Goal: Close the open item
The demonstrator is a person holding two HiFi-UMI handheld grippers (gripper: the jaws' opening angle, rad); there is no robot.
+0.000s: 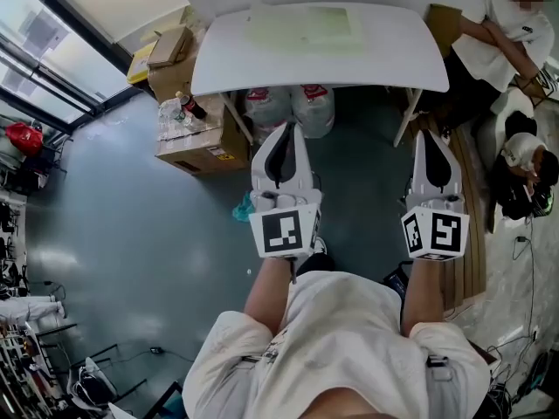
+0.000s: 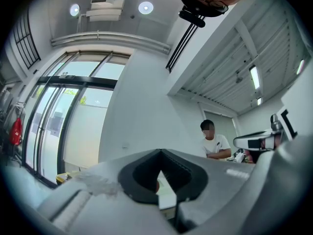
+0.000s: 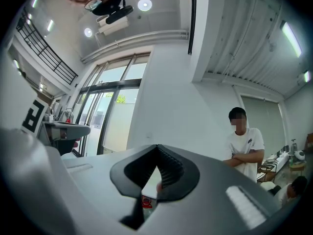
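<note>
Both tongs closed and empty.
Left tongs [image 1: 292, 129] and right tongs [image 1: 431, 134], jaws together, point toward the near edge of the white surface [image 1: 393, 55].

The left gripper [image 2: 160, 153], jaws pressed tip to tip with nothing between them
Up and to the left of the left gripper stand tall glass windows [image 2: 73, 116]; straight beyond it rises a plain white wall [image 2: 142, 106]; just to its right is a person [image 2: 214, 143] in a white shirt, and further right the right gripper [image 2: 254, 141] shows; two round ceiling lights [image 2: 145, 7] shine high above it
</note>
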